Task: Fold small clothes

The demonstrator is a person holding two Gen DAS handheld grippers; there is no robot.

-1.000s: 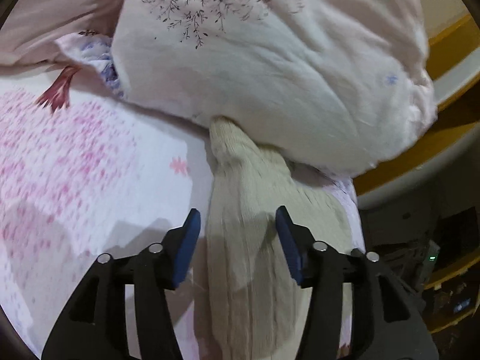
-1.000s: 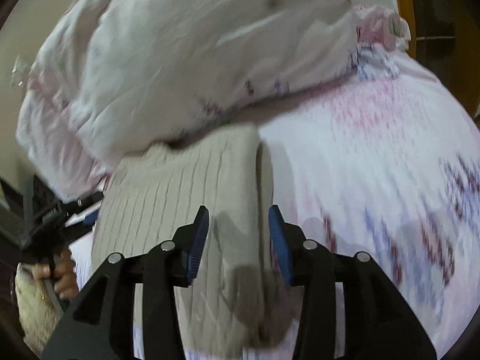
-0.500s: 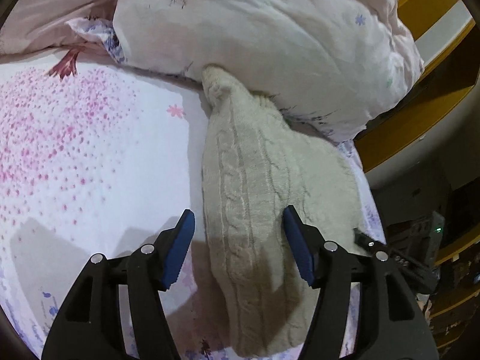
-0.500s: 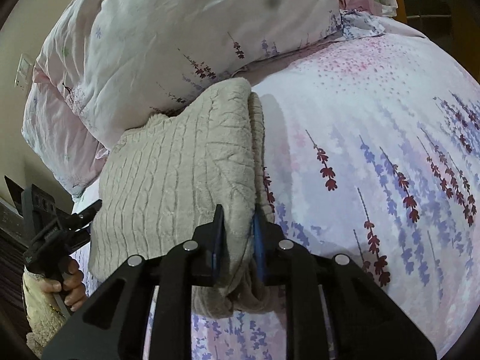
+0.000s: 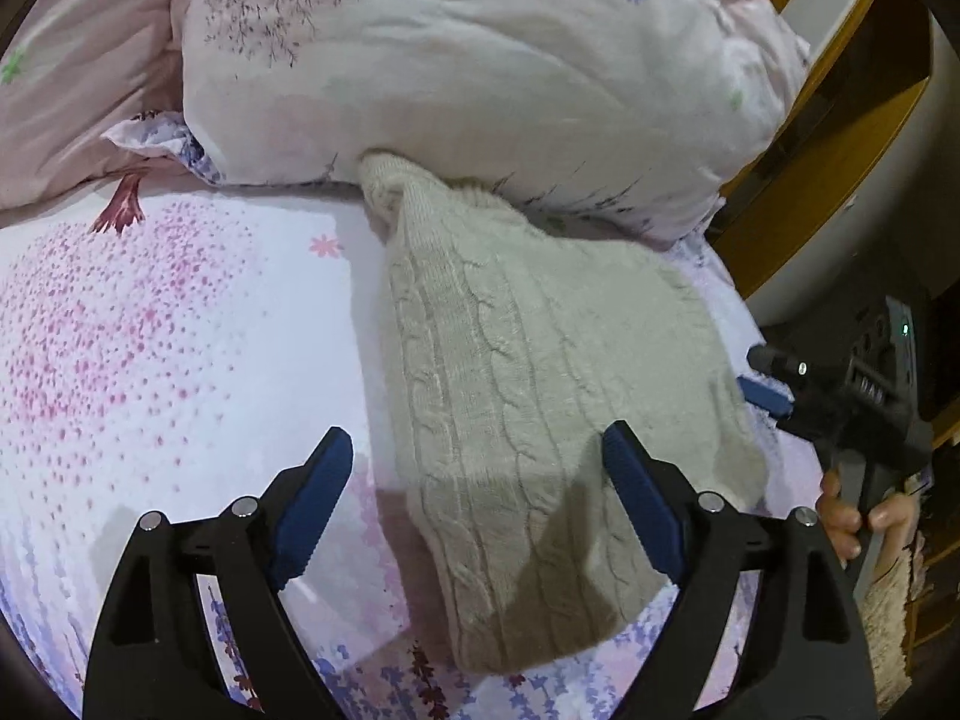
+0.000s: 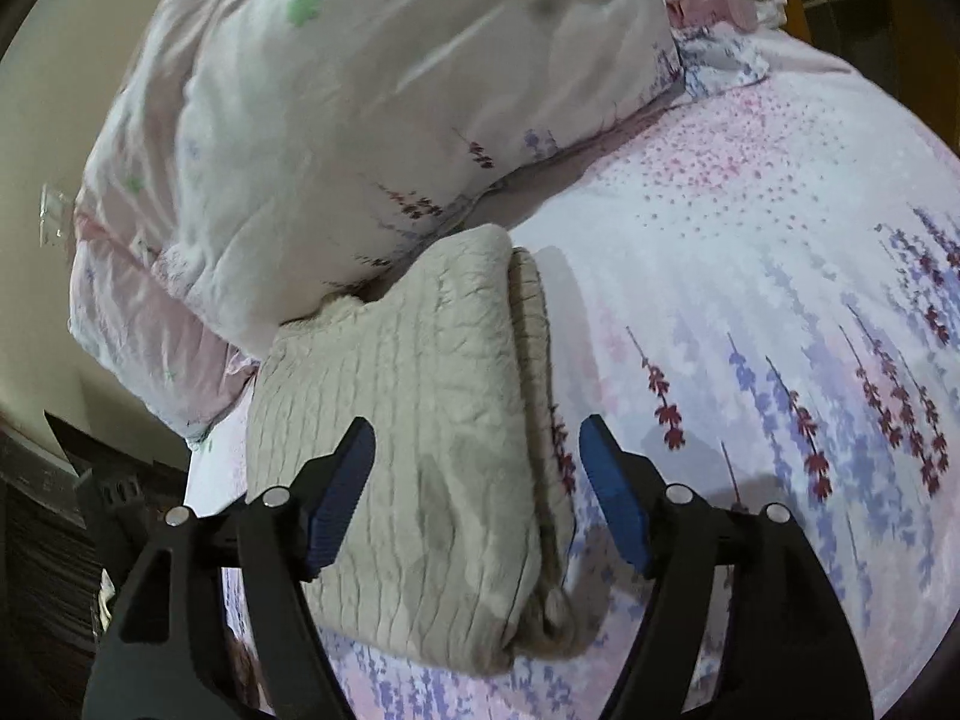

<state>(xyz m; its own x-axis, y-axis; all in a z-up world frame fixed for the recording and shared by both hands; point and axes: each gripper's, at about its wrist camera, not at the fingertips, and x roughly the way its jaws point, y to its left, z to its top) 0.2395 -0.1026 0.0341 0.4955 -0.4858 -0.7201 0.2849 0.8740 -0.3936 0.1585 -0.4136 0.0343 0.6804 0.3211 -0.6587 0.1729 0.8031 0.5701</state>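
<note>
The bed [image 5: 150, 330], with its flowered sheet, filled the lower left of the left view, and the big pillow [image 5: 480, 72] took up the top of that frame. The folded sweater [image 5: 528, 372] lay in the middle of the frame on the sheet, its far end tucked against the pillow's lower edge. In the right view the sweater [image 6: 408, 432] showed two stacked layers, the top one sitting a little short of the one beneath.

The left tool [image 5: 477, 498] hung with its jaws spread wide over the sweater's near end, gripping nothing. The right tool [image 6: 477, 480] was likewise spread, straddling the sweater's right edge and holding nothing.

The likely trouble: the thick knit could spring back and let the top layer slide off, since nothing pinned it. A low pass by either tool could also snag the loose edge and drag the fold askew. The pillow crowding the far end might nudge the stack too.

Half a second earlier the right tool had been pinched shut on the sweater's edge; now it had let go. The left tool had opened wider
</note>
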